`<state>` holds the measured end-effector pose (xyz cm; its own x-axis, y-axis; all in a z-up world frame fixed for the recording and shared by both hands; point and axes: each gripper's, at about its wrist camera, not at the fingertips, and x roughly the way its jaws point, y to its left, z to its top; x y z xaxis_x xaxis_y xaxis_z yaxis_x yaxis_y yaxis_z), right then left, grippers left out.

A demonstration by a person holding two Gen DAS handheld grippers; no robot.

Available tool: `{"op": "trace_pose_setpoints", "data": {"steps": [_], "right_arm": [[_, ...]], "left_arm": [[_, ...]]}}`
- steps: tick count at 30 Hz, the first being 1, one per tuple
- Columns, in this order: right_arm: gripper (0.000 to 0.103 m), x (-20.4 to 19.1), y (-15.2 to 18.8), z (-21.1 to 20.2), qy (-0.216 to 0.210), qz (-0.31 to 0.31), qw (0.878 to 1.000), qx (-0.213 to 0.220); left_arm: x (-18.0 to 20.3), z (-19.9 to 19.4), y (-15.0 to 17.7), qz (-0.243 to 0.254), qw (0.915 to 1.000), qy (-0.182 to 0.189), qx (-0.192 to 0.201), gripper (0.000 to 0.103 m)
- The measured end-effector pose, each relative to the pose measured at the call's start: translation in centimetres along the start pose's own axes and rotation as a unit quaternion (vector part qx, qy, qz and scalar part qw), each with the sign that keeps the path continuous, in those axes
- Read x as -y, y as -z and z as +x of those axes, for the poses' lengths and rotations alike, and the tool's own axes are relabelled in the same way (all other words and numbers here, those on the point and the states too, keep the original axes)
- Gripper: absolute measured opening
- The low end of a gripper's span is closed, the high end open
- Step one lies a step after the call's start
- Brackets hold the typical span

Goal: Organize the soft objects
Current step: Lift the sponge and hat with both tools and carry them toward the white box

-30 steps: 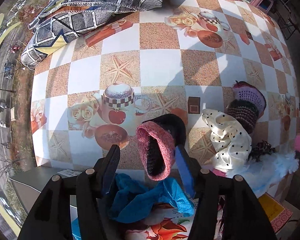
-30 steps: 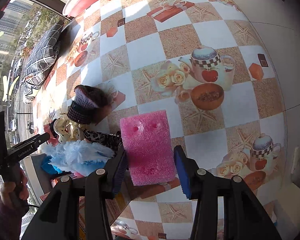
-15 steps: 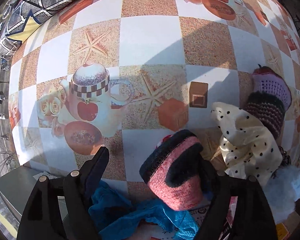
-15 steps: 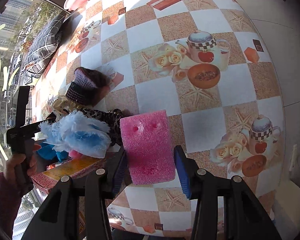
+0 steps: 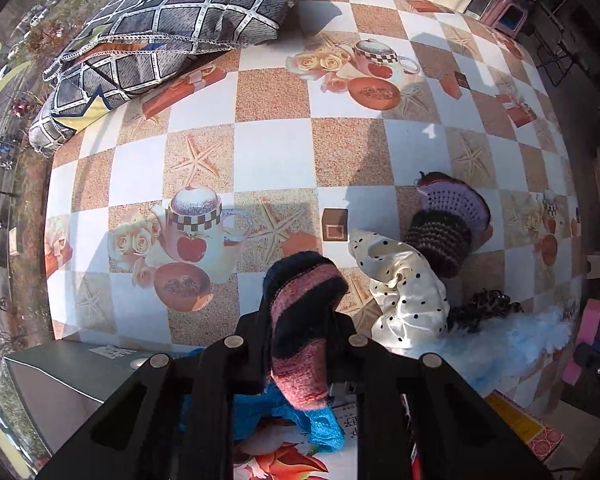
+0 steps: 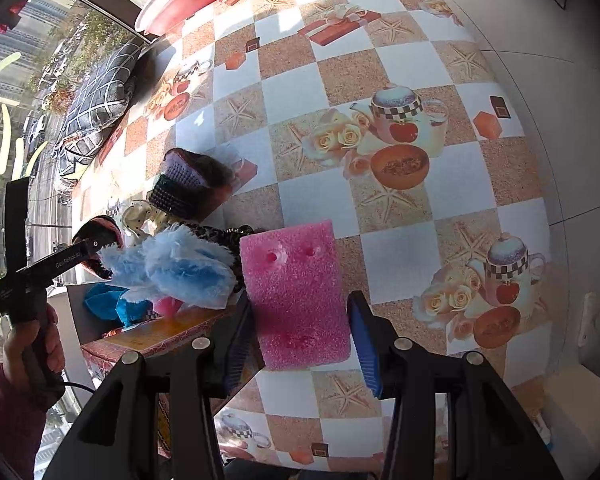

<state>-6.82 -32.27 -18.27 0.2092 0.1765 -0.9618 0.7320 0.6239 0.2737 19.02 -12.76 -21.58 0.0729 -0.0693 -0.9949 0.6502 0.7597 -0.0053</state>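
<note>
One readable mark turned up: on the side of the left gripper (image 6: 85, 245), seen from the right wrist camera, pale lettering read roughly "GenRobot", with the last characters too blurred to make out. A white sheet (image 5: 350, 424) below the left gripper carried dark print, too small to read. A sticker on the grey box (image 5: 112, 352) was illegible as well.

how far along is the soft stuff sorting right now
Early, by the look of it. Nothing looks sorted yet. In hand: the left tongs are shut on the pink-and-black knit piece; the pink sponge sits between the open right tongs. Left: the polka-dot cloth, purple knit hat and blue fluffy item still lie in a heap on the table.
</note>
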Motion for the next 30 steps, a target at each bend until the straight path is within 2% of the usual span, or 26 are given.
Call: {"op": "trace_pose_setpoints", "data": {"steps": [5, 10, 18, 24, 30], "right_arm": [[0.048, -0.4, 0.0, -1.3, 0.0, 0.002, 1.0, 0.015], [0.048, -0.6, 0.5, -2.4, 0.002, 0.004, 1.0, 0.024], [0.048, -1.8, 1.6, -4.5, -0.001, -0.004, 0.999, 0.044], [0.048, -4.3, 2.9, -5.7, -0.004, -0.031, 0.998, 0.053], [0.048, -6.9, 5.0, -5.5, -0.006, -0.057, 0.997, 0.044]], "left_arm": [[0.7, -4.0, 0.6, 0.011, 0.9991, -0.003, 0.042, 0.02], [1.4, -6.3, 2.2, 0.034, 0.9975, 0.0, 0.062, 0.02], [1.8, -8.7, 4.2, 0.037, 0.9962, 0.0, 0.079, 0.02], [1.5, -10.0, 7.6, 0.04, 0.9962, 0.014, 0.077, 0.02], [0.8, -10.7, 11.8, 0.045, 0.9964, 0.021, 0.068, 0.02]]}}
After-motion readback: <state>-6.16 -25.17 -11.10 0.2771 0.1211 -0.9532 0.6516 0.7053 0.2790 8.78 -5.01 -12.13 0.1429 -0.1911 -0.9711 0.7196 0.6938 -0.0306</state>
